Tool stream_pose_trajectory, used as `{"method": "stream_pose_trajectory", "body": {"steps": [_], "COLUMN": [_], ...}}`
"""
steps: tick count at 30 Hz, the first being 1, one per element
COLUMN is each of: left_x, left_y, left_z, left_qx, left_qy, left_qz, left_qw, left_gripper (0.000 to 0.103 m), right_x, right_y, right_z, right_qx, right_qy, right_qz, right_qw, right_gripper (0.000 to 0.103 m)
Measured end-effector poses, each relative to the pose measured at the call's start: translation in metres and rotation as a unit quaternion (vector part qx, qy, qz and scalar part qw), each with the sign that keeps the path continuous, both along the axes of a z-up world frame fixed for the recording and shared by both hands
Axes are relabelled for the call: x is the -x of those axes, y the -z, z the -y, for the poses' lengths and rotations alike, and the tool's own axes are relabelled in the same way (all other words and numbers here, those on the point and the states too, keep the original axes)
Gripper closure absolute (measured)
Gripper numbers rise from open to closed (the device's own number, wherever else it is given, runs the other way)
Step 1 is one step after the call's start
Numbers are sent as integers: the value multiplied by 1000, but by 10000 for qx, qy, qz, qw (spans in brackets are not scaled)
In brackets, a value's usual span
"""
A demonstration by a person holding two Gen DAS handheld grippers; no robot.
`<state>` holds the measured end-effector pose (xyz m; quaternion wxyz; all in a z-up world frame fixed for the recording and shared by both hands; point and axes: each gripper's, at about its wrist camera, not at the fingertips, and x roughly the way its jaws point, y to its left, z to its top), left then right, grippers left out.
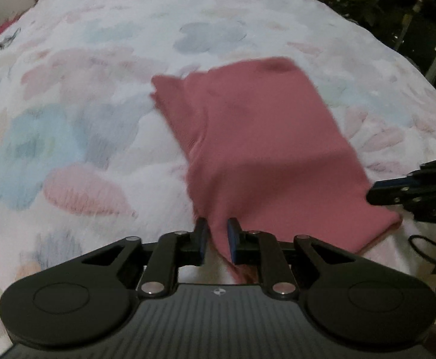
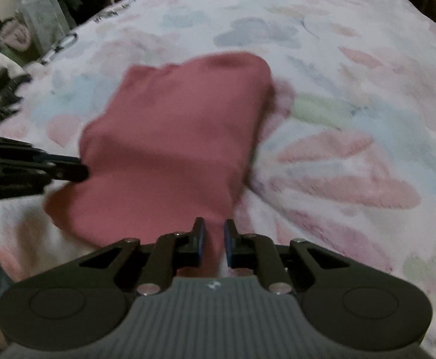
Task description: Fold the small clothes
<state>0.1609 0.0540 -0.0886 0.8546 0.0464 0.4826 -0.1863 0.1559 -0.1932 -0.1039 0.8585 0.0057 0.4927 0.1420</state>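
Left gripper (image 1: 218, 233) and right gripper (image 2: 214, 233) — 2 clamped on pink garment (image 1: 256, 137) — over floral bedspread (image 1: 83, 89).

From the left tool (image 1: 218, 233) we look steeply down, close over the white bed quilt with pastel petal print (image 1: 83, 95). From the right tool (image 2: 213, 233), likewise. We share the dusty-pink knit garment (image 1: 265, 149) between both views, each tool catching the other's tip at its edge.
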Motion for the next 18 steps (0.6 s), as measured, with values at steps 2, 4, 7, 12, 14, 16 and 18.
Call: {"method": "stream_pose_trajectory", "body": {"steps": [2,4,7,12,14,16,18], "left_x": [3,9,20,33,35,36,35], "left_y": [-5,-15,-31,-24,-8,4,10], "left_z": [-4,-4,1,18,21,20,19], "left_qx": [18,26,189,148,25,-33,-33], "left_qy": [-46,-13,148,514,513,471,370], "left_qz": [3,96,224,54,-168,-208,-288], "left_qw": [10000,10000,9995,9986,9985,9987,9989], "left_gripper": [86,86,86,86,86,86,86], "right_x": [3,7,14,24,25,27,29], "right_y": [-1,-9,-21,-23,-13,-3,7], "right_z": [4,6,6,-5,-9,-12,-13], "right_qx": [-87,-133,-217,-285,-137,2,100], "right_qy": [54,67,2,-282,-328,-372,-371], "right_qz": [-17,61,167,144,-12,-88,-143], "right_qw": [9999,9999,9996,9991,9994,9993,9992], "right_gripper": [94,94,94,94,94,94,94]}}
